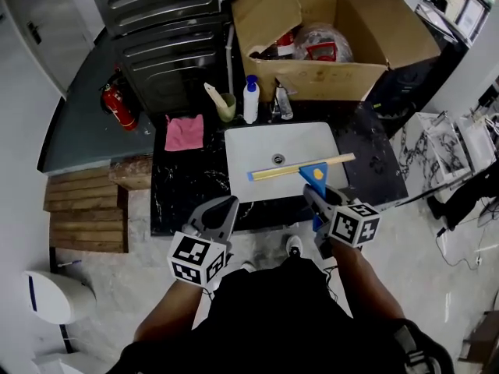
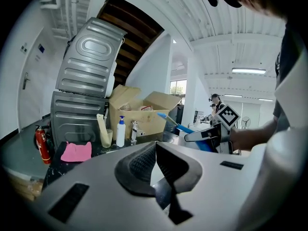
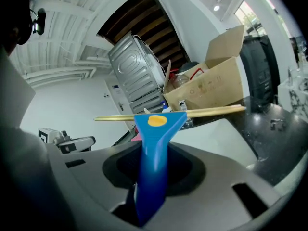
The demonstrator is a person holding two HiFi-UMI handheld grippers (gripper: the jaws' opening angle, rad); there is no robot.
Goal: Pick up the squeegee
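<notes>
One white-walled room. One black marble countertop (image 1: 187,189), with one white sink (image 1: 265,146) set in it and one open cardboard box (image 1: 327,80) behind. One squeegee (image 1: 300,168) over the sink's front: blue handle toward you, yellow blade away, its long axis left to right. Your right gripper (image 1: 316,197) is clamped on the handle. Your left gripper (image 1: 224,209) has its jaws together, empty.

Left tongs (image 1: 224,207) closed, empty; right tongs (image 1: 316,195) clamp the squeegee (image 1: 314,173).

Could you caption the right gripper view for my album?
Right tool holds the blue squeegee by its handle above a white sink.
</notes>
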